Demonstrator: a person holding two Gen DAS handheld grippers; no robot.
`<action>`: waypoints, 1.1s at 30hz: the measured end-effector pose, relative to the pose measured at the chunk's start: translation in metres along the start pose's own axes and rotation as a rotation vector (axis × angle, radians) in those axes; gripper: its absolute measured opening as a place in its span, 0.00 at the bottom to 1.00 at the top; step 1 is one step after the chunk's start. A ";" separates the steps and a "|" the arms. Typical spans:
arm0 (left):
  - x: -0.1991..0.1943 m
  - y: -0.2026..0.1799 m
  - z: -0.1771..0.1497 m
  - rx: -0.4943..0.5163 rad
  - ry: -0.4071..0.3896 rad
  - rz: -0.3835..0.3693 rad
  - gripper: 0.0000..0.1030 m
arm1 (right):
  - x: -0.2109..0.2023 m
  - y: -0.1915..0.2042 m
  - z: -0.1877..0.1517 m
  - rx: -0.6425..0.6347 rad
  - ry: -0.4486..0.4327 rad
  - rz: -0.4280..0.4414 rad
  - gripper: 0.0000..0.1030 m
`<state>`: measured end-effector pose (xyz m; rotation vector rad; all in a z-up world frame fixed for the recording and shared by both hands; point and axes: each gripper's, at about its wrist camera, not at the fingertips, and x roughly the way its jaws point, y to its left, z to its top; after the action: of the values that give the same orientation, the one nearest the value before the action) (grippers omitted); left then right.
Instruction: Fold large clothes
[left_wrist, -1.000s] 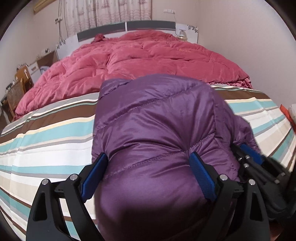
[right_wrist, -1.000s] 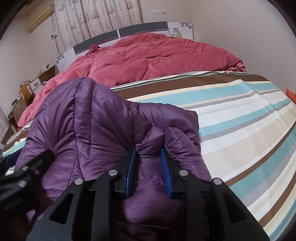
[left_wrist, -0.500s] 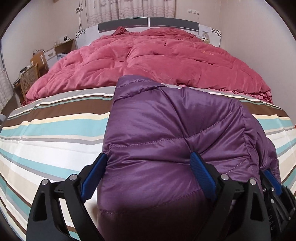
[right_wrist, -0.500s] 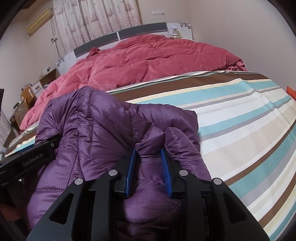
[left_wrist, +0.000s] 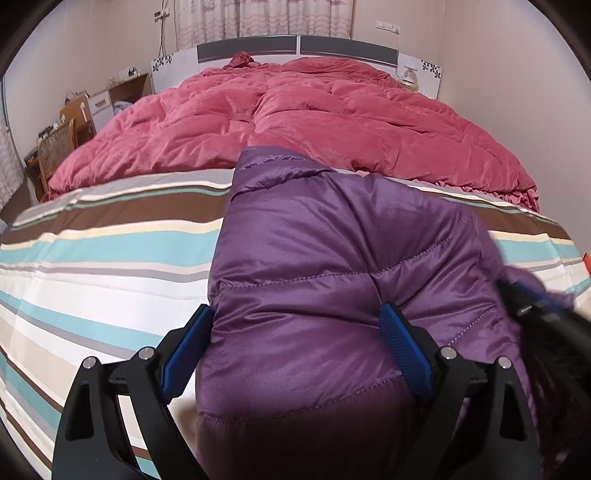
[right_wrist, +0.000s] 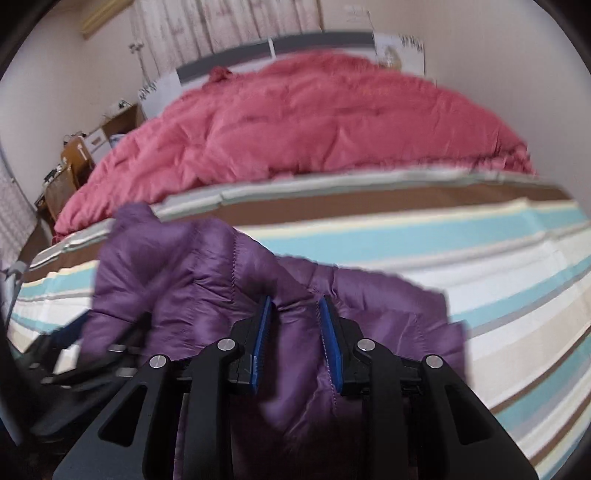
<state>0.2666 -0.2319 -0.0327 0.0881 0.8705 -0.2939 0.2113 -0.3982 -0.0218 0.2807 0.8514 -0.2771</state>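
Observation:
A purple quilted puffer jacket (left_wrist: 332, 240) lies bunched on the striped bed sheet (left_wrist: 92, 258). My left gripper (left_wrist: 295, 314) stands wide, its blue pads pressing both sides of a thick folded bulk of the jacket. In the right wrist view, which is motion-blurred, my right gripper (right_wrist: 294, 304) is shut on a narrow fold of the same jacket (right_wrist: 184, 266). The right gripper (left_wrist: 535, 306) shows as a dark blur at the jacket's right side in the left wrist view. The jacket's underside is hidden.
A crumpled red quilt (left_wrist: 332, 122) covers the far half of the bed up to the headboard (left_wrist: 295, 46). A wicker chair (left_wrist: 55, 147) and low cabinets stand by the left wall. A wall runs close along the bed's right side.
The right gripper has moved with its fold of jacket, blurring its view, and the jacket's right part now lies flatter. The left view swung earlier to face the bed squarely, then held.

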 end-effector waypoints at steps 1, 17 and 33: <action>0.002 0.000 0.000 -0.007 0.005 -0.008 0.88 | 0.005 -0.001 -0.005 0.000 -0.013 -0.007 0.27; 0.023 0.014 0.008 -0.038 0.073 -0.053 0.95 | 0.017 -0.008 -0.016 0.038 -0.042 -0.003 0.27; -0.052 0.052 -0.032 -0.117 0.007 -0.213 0.98 | -0.062 0.003 -0.035 -0.027 -0.123 -0.048 0.55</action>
<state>0.2265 -0.1647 -0.0163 -0.1130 0.9036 -0.4416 0.1491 -0.3754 0.0038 0.2157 0.7403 -0.3239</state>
